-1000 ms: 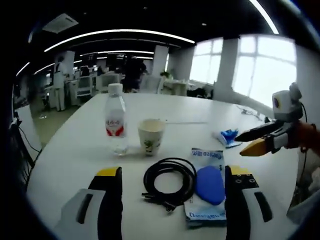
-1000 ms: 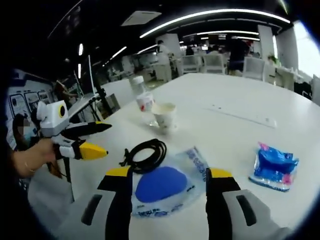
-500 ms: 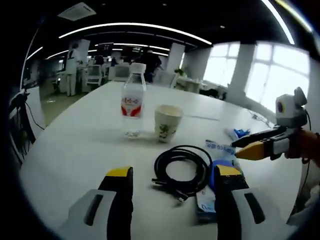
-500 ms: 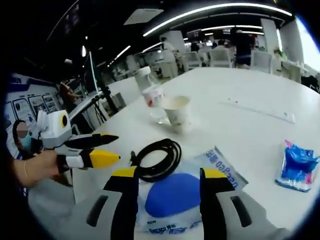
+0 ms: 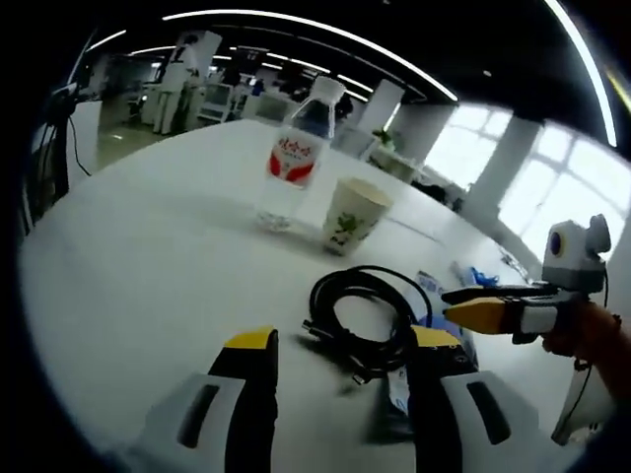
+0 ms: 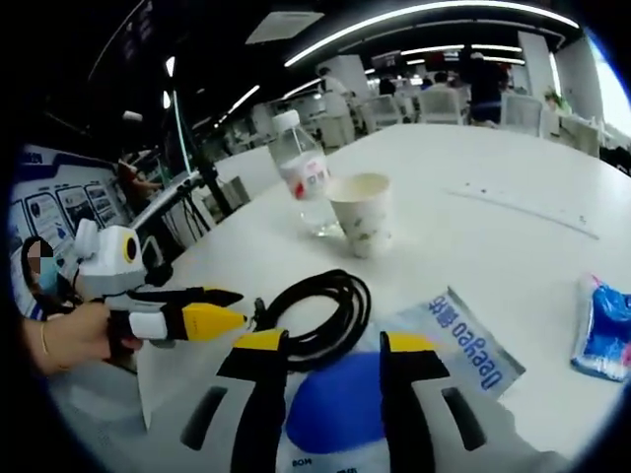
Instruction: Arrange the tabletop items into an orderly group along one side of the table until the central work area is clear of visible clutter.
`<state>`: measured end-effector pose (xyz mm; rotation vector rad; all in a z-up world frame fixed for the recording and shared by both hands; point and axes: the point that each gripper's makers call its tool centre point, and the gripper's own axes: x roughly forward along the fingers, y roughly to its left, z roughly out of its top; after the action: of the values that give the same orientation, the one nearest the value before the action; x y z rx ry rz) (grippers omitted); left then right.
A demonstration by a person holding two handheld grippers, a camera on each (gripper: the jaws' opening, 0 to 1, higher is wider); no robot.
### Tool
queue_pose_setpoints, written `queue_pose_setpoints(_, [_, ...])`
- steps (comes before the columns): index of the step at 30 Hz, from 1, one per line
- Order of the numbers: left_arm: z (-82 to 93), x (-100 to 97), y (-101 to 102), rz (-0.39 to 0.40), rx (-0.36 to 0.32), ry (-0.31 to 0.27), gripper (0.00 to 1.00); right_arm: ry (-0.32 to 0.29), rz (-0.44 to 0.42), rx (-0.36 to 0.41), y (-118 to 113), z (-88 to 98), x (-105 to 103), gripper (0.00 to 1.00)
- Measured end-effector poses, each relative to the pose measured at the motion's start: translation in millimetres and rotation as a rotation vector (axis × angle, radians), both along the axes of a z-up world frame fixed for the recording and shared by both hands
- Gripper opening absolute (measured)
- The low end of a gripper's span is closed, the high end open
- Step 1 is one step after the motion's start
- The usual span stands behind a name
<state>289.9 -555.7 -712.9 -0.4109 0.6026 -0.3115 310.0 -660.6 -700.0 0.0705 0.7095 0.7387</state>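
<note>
Left gripper point(image 5: 340, 345) spread, straddling coiled black cable point(image 5: 360, 317) (bottle point(image 5: 293, 158) and paper cup point(image 5: 353, 215) stand beyond). Right gripper point(image 6: 333, 350) spread over blue-printed packet point(image 6: 454, 340); small blue pouch point(image 6: 603, 330) lies well apart, rightward.

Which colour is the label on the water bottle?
Red and white, on the water bottle; clearest in the left gripper view.

One water bottle point(image 5: 295, 153), one paper cup point(image 5: 353, 214) — one coiled cable point(image 5: 361, 313), two plastic packets point(image 6: 463, 345) point(image 6: 603, 328)
</note>
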Motion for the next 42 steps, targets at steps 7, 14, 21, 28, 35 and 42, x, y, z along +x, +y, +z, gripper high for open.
queue_pose_setpoints(7, [-7.2,4.8,-3,0.025,-0.073,0.047,0.39,0.014,0.013,0.008,9,-6.6,-1,0.25])
queue_pose_setpoints(14, [-12.4,6.1,-7,0.044,-0.1,0.068,0.34,0.035,-0.004,0.037,13,-7.4,-1,0.15])
queue_pose_setpoints(21, [-15.3,6.5,-6,0.055,-0.123,0.08,0.27,0.055,-0.012,0.049,16,-9.8,-3,0.1])
queue_pose_setpoints(28, [-17.3,5.5,-10,0.036,-0.128,0.097,0.19,0.104,-0.074,0.102,16,-12.2,-3,0.06])
queue_pose_setpoints(35, [-19.0,5.5,-11,0.037,-0.136,0.111,0.15,0.152,-0.115,0.17,18,-10.9,-3,0.04])
queue_pose_setpoints(42, [-16.4,5.4,-6,0.054,-0.152,0.121,0.1,0.161,-0.105,0.22,22,-4.7,-5,0.02])
